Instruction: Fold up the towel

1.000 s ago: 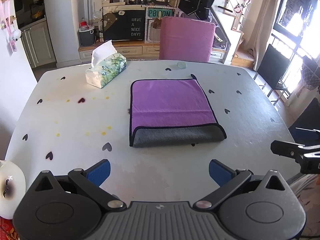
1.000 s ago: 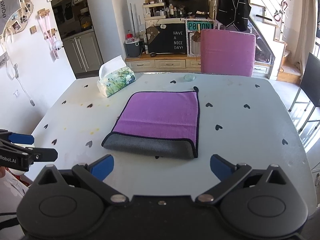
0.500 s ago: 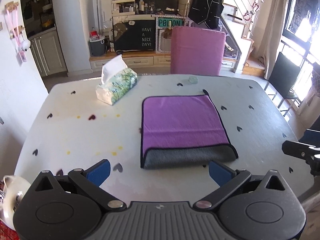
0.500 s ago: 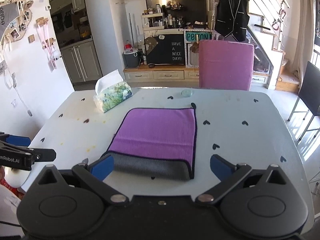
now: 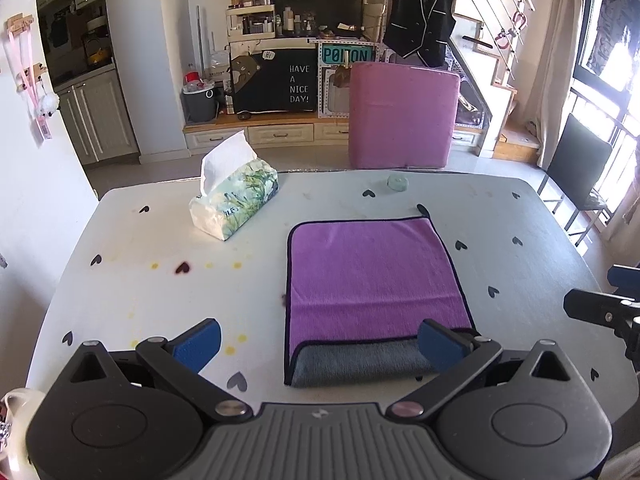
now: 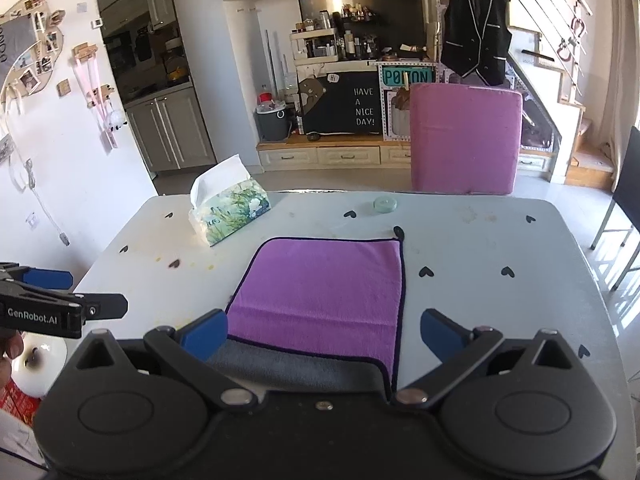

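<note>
A: Where is the towel (image 5: 372,280)?

B: Flat on the white table (image 5: 140,300), a little right of the middle. It lies folded, purple side up, with a gray strip showing along the near edge. A dark trim runs round its border, and a small dark loop sticks out at the far right corner.

A: And the left gripper (image 5: 318,344)?

B: It hangs over the near edge of the table with its jaws spread wide, holding nothing. Its 2 blue fingertips (image 5: 198,342) stand well apart; the right 1 sits in front of the towel's near right corner, the left 1 over bare table. I cannot tell whether either touches the surface.

A: The right gripper (image 6: 322,334)?

B: Also spread wide and empty. From its own camera the towel's near gray edge runs between the 2 blue pads, partly hidden behind the gripper body. The left pad overlaps the towel's near left corner in that view.

A: Can each gripper see the other?

B: Yes. The right one shows at the right edge of the left camera, and the left one, marked "GenRobot.AI", at the left edge of the right camera.

A: Anything else on the table?

B: A tissue box (image 5: 234,210) with a leaf print at the far left, a tissue sticking up from it, well apart from the towel. A small pale round lid (image 5: 397,182) sits near the far edge. Black heart marks dot the tabletop.
</note>
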{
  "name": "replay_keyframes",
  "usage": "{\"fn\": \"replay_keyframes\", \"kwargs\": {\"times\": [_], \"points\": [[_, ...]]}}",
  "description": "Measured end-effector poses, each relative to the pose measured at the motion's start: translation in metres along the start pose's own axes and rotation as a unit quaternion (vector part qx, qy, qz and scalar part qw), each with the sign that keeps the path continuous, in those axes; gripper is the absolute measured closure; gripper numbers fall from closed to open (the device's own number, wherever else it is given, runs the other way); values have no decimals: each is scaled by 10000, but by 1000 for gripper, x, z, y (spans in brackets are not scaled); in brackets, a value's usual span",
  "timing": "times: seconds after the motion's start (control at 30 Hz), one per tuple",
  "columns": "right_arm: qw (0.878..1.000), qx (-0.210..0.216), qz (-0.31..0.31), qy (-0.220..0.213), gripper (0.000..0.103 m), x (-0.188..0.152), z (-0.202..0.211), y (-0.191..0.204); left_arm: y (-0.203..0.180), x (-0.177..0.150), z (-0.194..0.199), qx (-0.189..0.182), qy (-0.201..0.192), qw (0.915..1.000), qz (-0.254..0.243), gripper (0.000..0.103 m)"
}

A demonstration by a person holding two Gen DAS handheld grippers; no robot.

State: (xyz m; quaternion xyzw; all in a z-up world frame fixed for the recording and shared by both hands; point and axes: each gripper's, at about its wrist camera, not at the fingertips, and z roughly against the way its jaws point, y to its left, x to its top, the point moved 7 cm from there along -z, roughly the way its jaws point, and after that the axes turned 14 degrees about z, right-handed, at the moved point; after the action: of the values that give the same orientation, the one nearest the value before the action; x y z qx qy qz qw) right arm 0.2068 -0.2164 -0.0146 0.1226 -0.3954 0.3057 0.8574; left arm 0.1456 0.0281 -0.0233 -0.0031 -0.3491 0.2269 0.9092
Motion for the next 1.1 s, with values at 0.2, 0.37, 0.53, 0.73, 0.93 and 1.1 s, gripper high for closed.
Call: {"fn": "replay_keyframes", "kwargs": {"times": [0.2,0.37,0.53,0.73,0.93,1.1], "points": [[9999,-103,-64,64,0,2,-22,-12,4,9,-25,69,94,9998,133,0],[9995,-190,-98,231,0,-2,-44,-20,9,10,-47,183,240,9994,195,0],[9987,-157,-1,487,0,-12,-73,-21,14,5,-72,244,486,9982,238,0],[9960,-53,-37,889,0,-32,-109,-21,15,-6,-103,340,755,9963,208,0],[9917,206,44,1272,0,-50,-139,-19,17,-13,-129,482,908,9946,157,0],[9893,94,-10,1455,0,-62,-156,-23,18,-20,-148,496,1121,9923,190,0]]}}
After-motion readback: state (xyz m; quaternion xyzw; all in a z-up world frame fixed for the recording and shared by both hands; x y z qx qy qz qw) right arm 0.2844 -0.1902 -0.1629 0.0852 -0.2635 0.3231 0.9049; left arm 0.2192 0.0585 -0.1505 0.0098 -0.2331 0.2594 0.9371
